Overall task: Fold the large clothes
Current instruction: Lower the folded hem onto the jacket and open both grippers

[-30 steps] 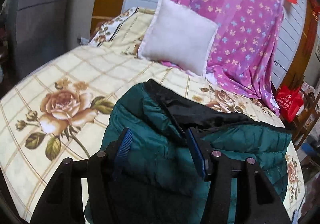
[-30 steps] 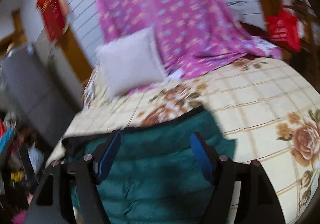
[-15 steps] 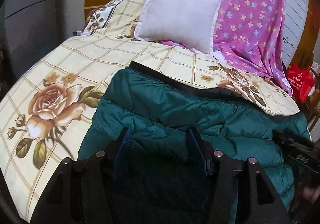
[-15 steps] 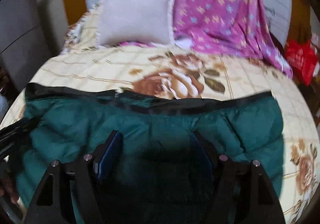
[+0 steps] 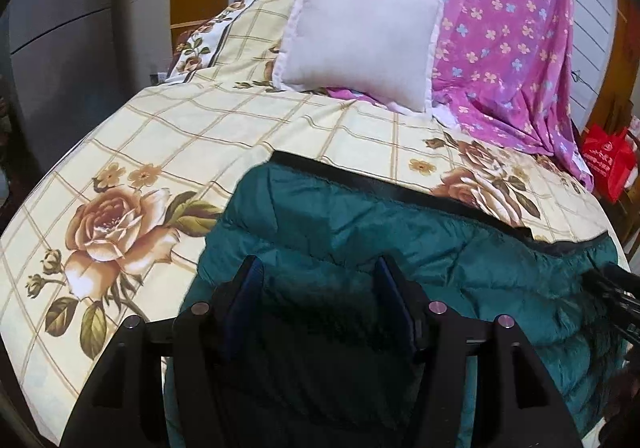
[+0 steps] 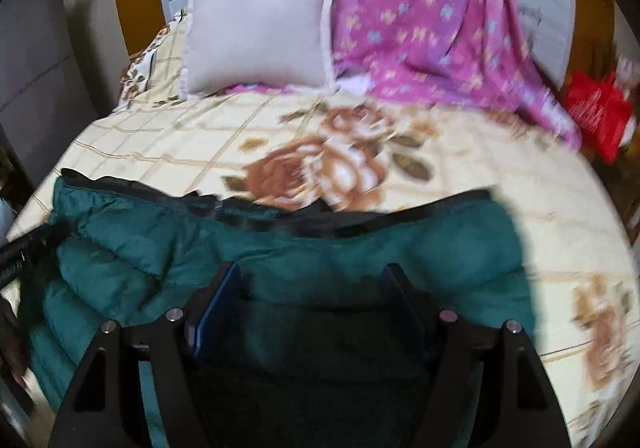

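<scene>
- The step in hand looks like laying the folded green puffer jacket (image 5: 400,248) down on the bed (image 5: 168,136) and letting it settle; the fold seems made, with the black hem band (image 5: 400,196) as the far edge of the bundle.
- The jacket lies on the near part of the bed, close to the near edge, well apart from the white pillow (image 5: 360,48) and the purple flowered cloth (image 5: 500,48) at the far end.
- The left gripper (image 5: 316,288) has its jaws partly apart and they have just been opening. The padded fabric lies between and under the fingers, but I cannot tell whether the pads press on it.
- The right gripper (image 6: 312,296) also stands with its jaws fairly wide over the right half of the jacket. This view is blurred, so I cannot tell whether it grips the fabric.
- In each view the other gripper shows only as a dark piece at the picture's side, next to the jacket.
- I judge that the next move is to free both grippers cleanly, then take new hold at one side of the bundle for one more fold.
- The padding is thick and springy, so it may open again.
</scene>
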Demonstrator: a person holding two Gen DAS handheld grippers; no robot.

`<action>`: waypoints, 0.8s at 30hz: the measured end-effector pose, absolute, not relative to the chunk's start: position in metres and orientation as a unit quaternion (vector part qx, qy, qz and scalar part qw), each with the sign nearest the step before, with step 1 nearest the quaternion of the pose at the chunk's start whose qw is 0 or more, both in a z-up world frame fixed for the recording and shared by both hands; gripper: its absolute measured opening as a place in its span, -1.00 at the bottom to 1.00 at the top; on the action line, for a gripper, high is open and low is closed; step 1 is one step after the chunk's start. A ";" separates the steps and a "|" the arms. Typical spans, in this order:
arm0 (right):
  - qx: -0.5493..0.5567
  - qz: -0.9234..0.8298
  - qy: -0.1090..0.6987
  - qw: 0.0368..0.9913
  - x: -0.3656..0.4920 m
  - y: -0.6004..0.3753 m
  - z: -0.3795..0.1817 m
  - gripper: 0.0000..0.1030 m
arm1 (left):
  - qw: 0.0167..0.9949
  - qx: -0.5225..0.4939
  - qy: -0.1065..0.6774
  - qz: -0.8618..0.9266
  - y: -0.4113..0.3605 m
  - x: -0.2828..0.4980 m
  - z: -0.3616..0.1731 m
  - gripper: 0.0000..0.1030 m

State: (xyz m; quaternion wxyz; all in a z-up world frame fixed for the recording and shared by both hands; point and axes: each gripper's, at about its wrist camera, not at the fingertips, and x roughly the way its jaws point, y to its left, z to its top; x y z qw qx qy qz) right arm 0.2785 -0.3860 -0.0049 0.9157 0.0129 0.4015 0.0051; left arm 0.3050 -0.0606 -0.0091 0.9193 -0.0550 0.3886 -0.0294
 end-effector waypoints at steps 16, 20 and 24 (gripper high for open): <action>0.063 -0.049 0.455 0.887 0.309 -0.447 -0.059 0.62 | 0.896 -0.032 0.444 -0.012 -0.062 0.349 -0.037 -0.08; 0.077 -0.036 0.437 0.896 0.286 -0.448 -0.037 0.61 | 0.894 -0.026 0.447 -0.018 -0.062 0.349 -0.037 -0.07; 0.083 0.009 0.418 0.905 0.252 -0.442 -0.015 0.62 | 0.895 -0.028 0.445 -0.020 -0.061 0.349 -0.038 -0.06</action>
